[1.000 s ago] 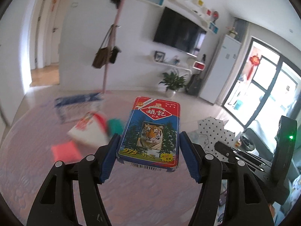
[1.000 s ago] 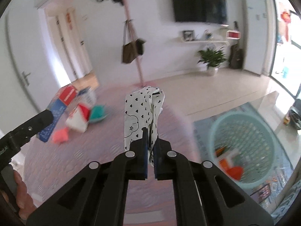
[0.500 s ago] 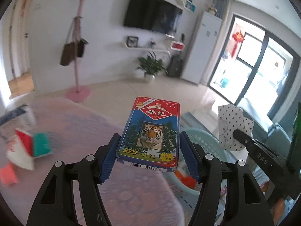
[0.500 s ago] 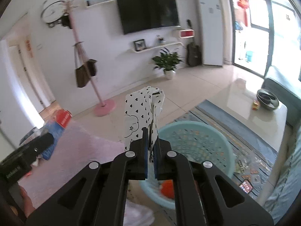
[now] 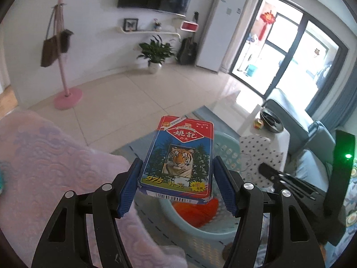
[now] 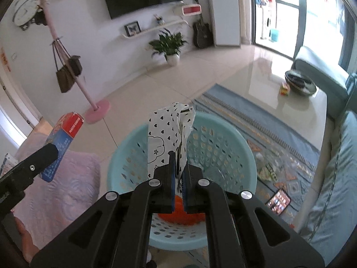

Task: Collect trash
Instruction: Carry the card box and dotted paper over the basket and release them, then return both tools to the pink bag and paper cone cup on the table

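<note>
While the left gripper [image 5: 177, 184] clamped the card box [image 5: 179, 158] between its jaws above the basket [image 6: 227, 154], the right gripper [image 6: 177, 178] pinched the heart-print wrapper [image 6: 167, 134] upright in closed jaws over the same basket.

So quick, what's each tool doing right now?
Left tool: closed on the playing card box.
Right tool: closed on the heart-print wrapper.

Left hand-held gripper [image 5: 177, 186] clamping box; right hand-held gripper [image 6: 177, 179] pinched closed.
</note>
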The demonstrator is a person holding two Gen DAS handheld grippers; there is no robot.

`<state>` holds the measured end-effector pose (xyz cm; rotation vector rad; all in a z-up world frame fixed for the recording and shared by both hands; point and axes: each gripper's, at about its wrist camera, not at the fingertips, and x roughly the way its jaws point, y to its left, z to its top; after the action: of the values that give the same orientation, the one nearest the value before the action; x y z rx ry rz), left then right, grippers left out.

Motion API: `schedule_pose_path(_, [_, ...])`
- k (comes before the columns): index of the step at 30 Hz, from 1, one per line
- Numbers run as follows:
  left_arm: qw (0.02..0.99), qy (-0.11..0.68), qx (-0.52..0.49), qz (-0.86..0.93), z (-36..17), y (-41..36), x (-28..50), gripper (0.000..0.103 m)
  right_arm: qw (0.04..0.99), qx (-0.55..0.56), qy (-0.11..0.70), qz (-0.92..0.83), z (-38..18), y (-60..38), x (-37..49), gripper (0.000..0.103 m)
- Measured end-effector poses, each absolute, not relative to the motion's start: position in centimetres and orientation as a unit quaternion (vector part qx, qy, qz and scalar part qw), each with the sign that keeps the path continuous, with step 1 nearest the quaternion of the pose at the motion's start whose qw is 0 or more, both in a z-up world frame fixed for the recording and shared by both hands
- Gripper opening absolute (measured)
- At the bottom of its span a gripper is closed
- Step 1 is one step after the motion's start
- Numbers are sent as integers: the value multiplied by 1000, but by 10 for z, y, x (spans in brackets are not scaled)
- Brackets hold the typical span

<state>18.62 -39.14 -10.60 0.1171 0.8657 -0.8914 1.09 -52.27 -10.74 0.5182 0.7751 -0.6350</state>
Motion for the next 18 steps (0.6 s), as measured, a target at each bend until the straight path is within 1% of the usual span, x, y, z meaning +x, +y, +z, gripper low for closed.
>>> schedule_pose_path(2, [809, 409, 63, -417, -112, -396, 185, 64, 841, 250, 373, -302, -114, -529, 7, 4])
schedule_pose_path(4, [810, 415, 68, -408, -115, -400, 187, 66, 836, 263, 376, -301, -120, -533, 4, 7])
schedule_pose_path(8, [802, 428, 61, -412, -121, -401, 188, 67, 829, 274, 380, -305, -125, -537, 0, 14])
schedule_pose_path(10, [802, 427, 59, -414, -121, -399, 186, 69, 828, 274, 380, -307, -125, -537, -2, 21])
schedule_pose_path(11, [802, 427, 57, -415, -121, -397, 187, 70, 829, 273, 379, -308, -124, -537, -3, 32])
schedule_pose_path(12, [802, 426, 56, -415, -120, -394, 183, 70, 830, 271, 377, -310, -123, -536, -4, 47])
schedule_pose_path(13, [802, 426, 54, -416, -119, -391, 181, 70, 831, 268, 374, -314, -121, -535, -5, 52])
schedule_pose_path(14, [802, 426, 52, -416, -118, -390, 179, 70, 833, 263, 370, -318, -118, -533, -6, 55])
schedule_pose_path(18, [806, 419, 41, -417, -111, -373, 176, 73, 842, 253, 363, -308, -106, -522, -7, 55])
